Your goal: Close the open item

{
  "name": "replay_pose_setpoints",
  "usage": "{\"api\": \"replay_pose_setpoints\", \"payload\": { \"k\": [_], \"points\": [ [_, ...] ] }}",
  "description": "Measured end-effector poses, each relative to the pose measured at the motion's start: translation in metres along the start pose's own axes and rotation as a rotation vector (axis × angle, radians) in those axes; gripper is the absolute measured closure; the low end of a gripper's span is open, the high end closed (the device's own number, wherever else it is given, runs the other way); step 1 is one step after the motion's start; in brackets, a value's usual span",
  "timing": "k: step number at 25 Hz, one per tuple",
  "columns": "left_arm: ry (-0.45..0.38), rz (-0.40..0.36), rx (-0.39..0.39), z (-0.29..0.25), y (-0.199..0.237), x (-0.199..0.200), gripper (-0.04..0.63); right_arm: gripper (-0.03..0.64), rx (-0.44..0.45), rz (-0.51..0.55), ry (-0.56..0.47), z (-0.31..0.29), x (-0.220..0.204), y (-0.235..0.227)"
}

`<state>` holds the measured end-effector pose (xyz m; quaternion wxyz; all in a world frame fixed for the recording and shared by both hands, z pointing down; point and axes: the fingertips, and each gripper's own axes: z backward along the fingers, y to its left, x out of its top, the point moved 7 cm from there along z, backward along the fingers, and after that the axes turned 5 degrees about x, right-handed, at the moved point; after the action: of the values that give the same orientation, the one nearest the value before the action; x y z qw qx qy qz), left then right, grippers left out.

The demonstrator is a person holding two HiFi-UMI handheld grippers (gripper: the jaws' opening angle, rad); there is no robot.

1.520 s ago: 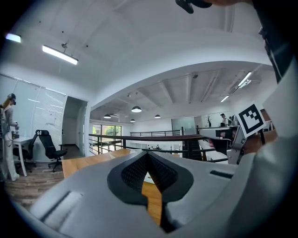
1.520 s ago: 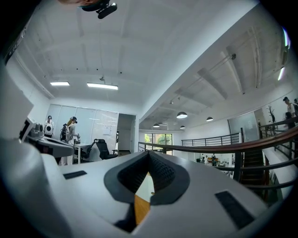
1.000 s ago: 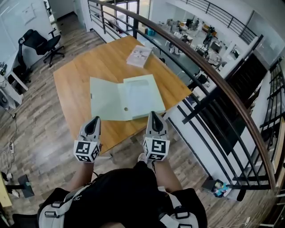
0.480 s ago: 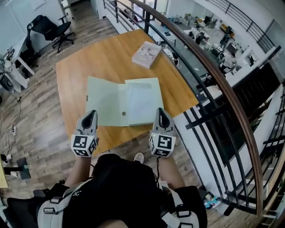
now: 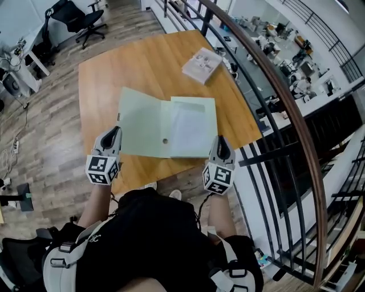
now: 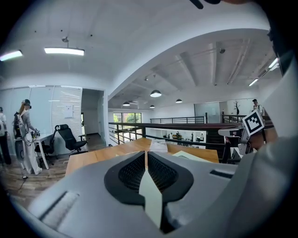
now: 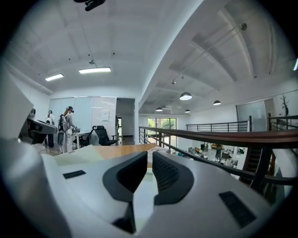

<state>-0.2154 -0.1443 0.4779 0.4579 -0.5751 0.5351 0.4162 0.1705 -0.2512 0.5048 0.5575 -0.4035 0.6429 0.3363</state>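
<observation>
A pale green folder [image 5: 165,122] lies open and flat on the wooden table [image 5: 137,63], its left flap spread out and a round button near its front middle. My left gripper [image 5: 114,131] hovers over the table's near edge, at the folder's front left corner, jaws shut and empty. My right gripper [image 5: 220,140] hangs just off the folder's front right corner, also shut on nothing. In the left gripper view the shut jaws [image 6: 145,155] point across the table towards the folder's raised edge [image 6: 191,156]. The right gripper view shows its shut jaws [image 7: 150,162].
A white booklet [image 5: 202,64] lies at the table's far end. A black railing with a wooden handrail [image 5: 268,85] runs close along the table's right side. An office chair [image 5: 80,17] stands far left. People [image 7: 70,125] stand by desks in the distance.
The head view has swung over the table. Both grippers have spread a little wider apart, the right one towards the railing. The folder has not moved and both grippers stay shut.
</observation>
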Motion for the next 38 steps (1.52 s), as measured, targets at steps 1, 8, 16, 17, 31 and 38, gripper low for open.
{"api": "replay_pose_setpoints", "payload": {
  "k": [1,8,16,17,31,38],
  "points": [
    [0.003,0.003,0.01,-0.001,0.004,-0.003,0.589,0.585,-0.001,-0.016,0.0,-0.003,-0.002,-0.005],
    [0.097,0.145,0.056,-0.008,0.027,-0.036,0.413,0.477,-0.063,-0.137,0.123,-0.018,-0.046,-0.048],
    [0.25,0.275,0.067,0.003,0.033,-0.101,0.413,0.445,-0.019,-0.29,0.354,-0.032,-0.123,-0.063],
    [0.26,0.308,0.061,0.004,0.032,-0.108,0.413,0.437,-0.016,-0.33,0.371,-0.034,-0.132,-0.066],
    [0.219,0.647,-0.136,-0.004,0.021,-0.144,0.583,0.451,0.088,-0.559,0.544,-0.028,-0.189,-0.058],
    [0.125,0.538,-0.149,-0.01,0.022,-0.115,0.589,0.456,0.142,-0.579,0.565,-0.026,-0.193,-0.025]
  ]
}}
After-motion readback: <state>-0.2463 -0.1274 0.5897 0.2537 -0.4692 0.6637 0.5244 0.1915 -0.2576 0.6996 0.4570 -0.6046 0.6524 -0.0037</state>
